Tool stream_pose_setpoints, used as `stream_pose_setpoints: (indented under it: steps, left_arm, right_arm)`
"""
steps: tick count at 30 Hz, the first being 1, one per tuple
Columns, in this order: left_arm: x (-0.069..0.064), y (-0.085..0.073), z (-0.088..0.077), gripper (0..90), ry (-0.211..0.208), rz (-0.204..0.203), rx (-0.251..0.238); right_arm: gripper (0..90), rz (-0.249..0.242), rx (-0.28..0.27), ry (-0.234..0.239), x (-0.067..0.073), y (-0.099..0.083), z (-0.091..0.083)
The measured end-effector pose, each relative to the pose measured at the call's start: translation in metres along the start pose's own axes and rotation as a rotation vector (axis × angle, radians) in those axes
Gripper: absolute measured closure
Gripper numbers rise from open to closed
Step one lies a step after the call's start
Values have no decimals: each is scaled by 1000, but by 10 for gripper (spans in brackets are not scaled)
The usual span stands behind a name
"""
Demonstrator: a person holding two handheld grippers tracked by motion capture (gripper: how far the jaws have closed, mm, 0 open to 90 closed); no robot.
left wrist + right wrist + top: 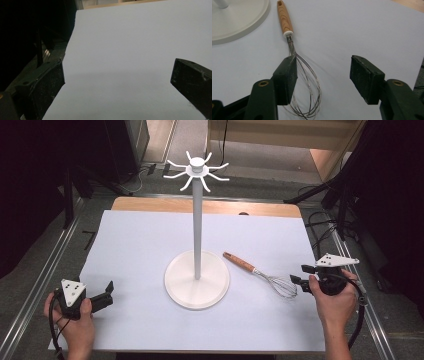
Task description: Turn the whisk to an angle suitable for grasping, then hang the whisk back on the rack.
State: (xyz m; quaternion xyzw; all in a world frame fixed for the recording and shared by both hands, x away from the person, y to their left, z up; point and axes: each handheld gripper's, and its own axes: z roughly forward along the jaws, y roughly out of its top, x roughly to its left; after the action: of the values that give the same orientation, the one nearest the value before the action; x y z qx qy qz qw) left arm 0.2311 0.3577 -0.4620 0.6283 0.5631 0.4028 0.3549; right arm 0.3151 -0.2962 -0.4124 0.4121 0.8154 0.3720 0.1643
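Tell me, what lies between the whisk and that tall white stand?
Nothing: in the high view only bare white table cover separates the whisk from the stand; the right gripper view shows the same gap.

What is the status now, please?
Both claws open, empty. Right claw beside whisk, which lies flat by stand base. Nothing in the way.
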Motion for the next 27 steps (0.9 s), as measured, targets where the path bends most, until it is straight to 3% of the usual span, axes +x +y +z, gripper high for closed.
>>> stream_pose_setpoints:
  steps: [15,27]
  left_arm:
    - [0,0,0,0,2,0,-1]
    - [0,0,0,0,2,5,-2]
  right_arm:
    - [398,-39,23,9,2,7,2]
    - [408,-72,116,48,9,22,17]
